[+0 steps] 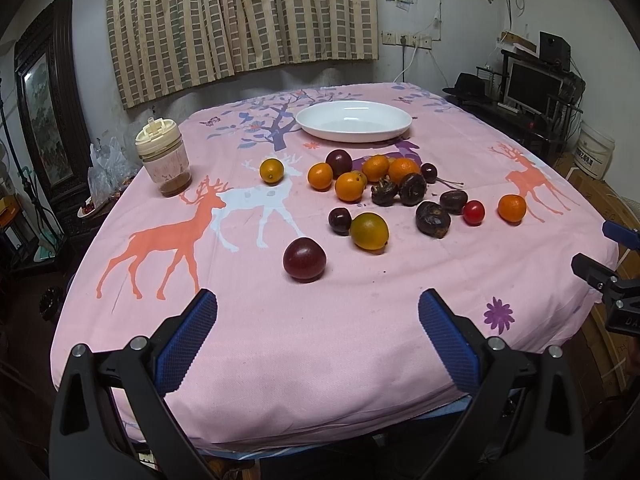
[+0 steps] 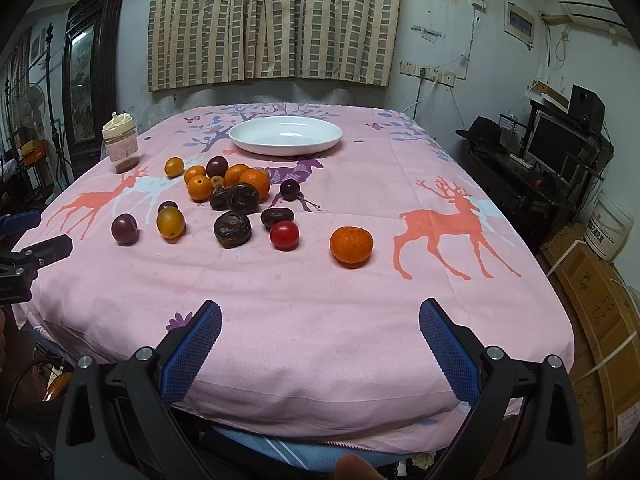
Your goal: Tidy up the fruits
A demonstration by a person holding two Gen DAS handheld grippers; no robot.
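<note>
Fruits lie scattered on a pink deer-print tablecloth. A dark plum lies nearest my left gripper, with a yellow-green citrus behind it. Several oranges and wrinkled dark fruits cluster mid-table. A red cherry tomato and a lone orange lie nearest my right gripper. An empty white plate sits at the far side; it also shows in the right wrist view. Both grippers are open and empty, near the table's front edge.
A plastic jar with a cream lid stands at the far left of the table. A dark framed cabinet stands left of the table. A desk with a monitor and cardboard boxes stand to the right.
</note>
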